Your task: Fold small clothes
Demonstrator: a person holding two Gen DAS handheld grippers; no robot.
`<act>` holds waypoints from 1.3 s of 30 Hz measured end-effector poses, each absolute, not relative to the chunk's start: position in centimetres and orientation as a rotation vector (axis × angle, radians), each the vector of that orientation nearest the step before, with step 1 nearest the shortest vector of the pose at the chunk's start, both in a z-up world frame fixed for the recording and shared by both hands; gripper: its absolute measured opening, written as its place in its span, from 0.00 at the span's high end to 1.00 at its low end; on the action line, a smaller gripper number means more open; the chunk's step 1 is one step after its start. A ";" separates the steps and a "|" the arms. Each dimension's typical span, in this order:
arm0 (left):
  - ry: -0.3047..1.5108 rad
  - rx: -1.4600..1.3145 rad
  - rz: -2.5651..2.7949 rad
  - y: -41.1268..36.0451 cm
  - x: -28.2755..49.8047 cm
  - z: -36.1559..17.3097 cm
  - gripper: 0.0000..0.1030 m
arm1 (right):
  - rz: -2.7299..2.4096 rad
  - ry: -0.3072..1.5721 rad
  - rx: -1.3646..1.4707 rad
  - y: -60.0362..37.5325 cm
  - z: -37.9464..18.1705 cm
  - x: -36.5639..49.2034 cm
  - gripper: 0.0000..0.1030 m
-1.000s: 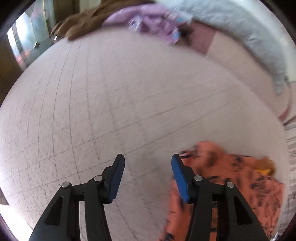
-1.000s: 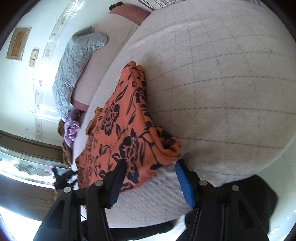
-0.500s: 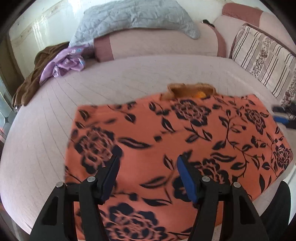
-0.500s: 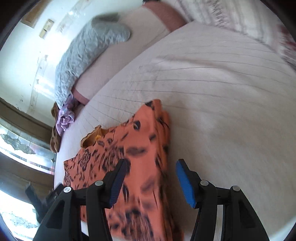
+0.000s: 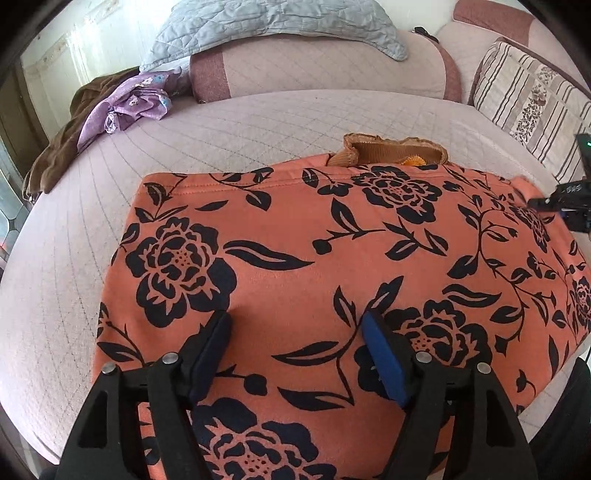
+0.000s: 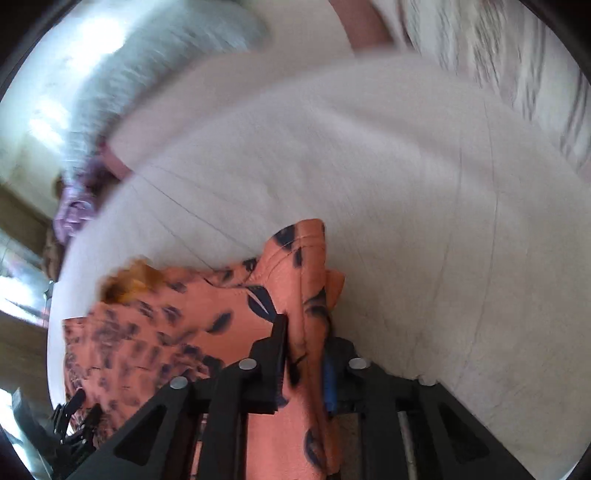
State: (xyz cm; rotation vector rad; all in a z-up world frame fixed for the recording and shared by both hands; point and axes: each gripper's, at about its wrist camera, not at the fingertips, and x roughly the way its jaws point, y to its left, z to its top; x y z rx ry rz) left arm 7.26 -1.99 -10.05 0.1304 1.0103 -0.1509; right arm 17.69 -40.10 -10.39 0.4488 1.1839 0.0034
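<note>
The orange floral garment [image 5: 332, 266] lies spread on the bed [image 5: 258, 122], hiding most of a brown ribbed piece [image 5: 391, 153] at its far edge. The left gripper [image 5: 295, 332], its jaws just widened, hovers spread over the garment's near part. The right gripper [image 6: 304, 354], just closing, pinches a bunched fold at the garment's corner; that view is blurred.

ahead of our left jaws lies bare quilted bed cover [image 5: 258, 122]; further ahead a purple garment [image 5: 133, 107], bolster [image 5: 317, 70] and striped pillow [image 5: 532, 99] block passage.

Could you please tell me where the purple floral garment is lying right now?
In the left wrist view, the purple floral garment lies upper left, atop the brown garment, below the grey quilt.
</note>
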 end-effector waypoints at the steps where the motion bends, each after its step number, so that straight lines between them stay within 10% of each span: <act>1: 1.014 0.122 -0.153 -1.9 7.3 -10.0 0.28 | 0.002 1.155 0.519 -40.8 -10.5 17.2 0.72; 5: 1.011 0.121 -0.151 -1.8 7.1 -10.0 0.27 | 0.014 1.061 0.596 -41.7 -7.7 13.1 0.21; 13: 1.015 0.108 -0.136 -1.8 7.2 -10.0 0.26 | 0.015 1.101 0.511 -41.2 -8.7 5.2 0.26; 15: 1.023 0.101 -0.132 -1.8 7.3 -10.0 0.26 | 0.104 1.134 0.449 -39.4 -8.2 5.6 0.90; 18: 1.028 0.098 -0.133 -1.7 7.3 -9.9 0.26 | 0.077 1.116 0.288 -36.4 -5.8 5.8 0.91; 23: 1.025 0.102 -0.129 -1.8 7.3 -10.0 0.26 | -0.029 1.085 0.361 -37.8 -5.8 4.6 0.82; 27: 1.028 0.094 -0.140 -1.6 7.4 -9.9 0.26 | -0.067 1.126 0.517 -40.5 -7.7 3.3 0.22; 39: 1.021 0.098 -0.138 -1.6 7.2 -10.0 0.25 | 0.121 1.014 0.996 -37.0 -8.1 -4.1 0.22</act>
